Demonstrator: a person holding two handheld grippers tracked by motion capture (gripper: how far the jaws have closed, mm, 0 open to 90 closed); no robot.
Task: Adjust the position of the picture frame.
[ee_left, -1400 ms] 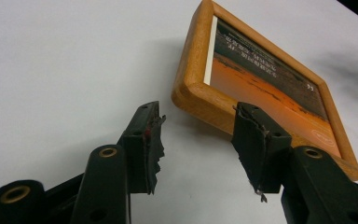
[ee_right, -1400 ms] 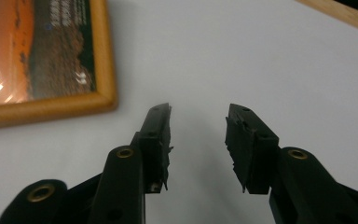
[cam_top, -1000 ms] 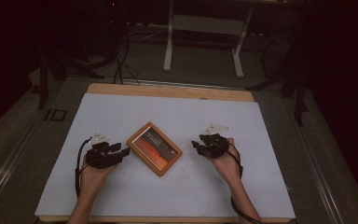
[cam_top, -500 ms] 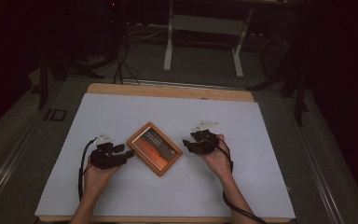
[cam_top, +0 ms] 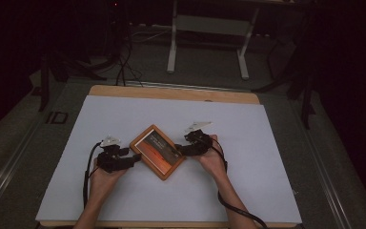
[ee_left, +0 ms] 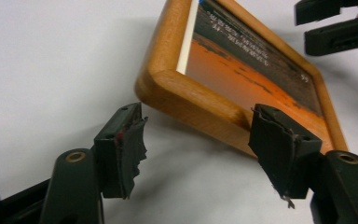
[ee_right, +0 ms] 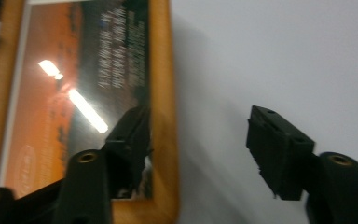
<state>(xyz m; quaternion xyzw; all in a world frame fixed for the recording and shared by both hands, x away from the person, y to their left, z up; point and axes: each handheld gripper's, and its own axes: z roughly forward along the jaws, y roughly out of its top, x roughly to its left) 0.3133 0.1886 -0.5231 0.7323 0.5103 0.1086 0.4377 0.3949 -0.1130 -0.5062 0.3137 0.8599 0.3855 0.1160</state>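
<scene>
In the high view I see my left claw (cam_top: pixel 132 159) at the frame's (cam_top: pixel 157 151) near-left edge and my right claw (cam_top: pixel 180 149) at its right edge. The frame lies flat, mid-desk (cam_top: pixel 267 162), turned at an angle; dark floor (cam_top: pixel 209 62) and a stand (cam_top: pixel 207 24) lie beyond.

In the left gripper view, the left claw (ee_left: pixel 196 140) has just been opening; it gapes wide around the frame's (ee_left: pixel 186 95) corner, with one pad overlapping the wooden edge.

In the right gripper view, the right claw (ee_right: pixel 196 140) has also just been opening and stands wide astride the frame's (ee_right: pixel 161 93) side rail, gripping nothing.
</scene>
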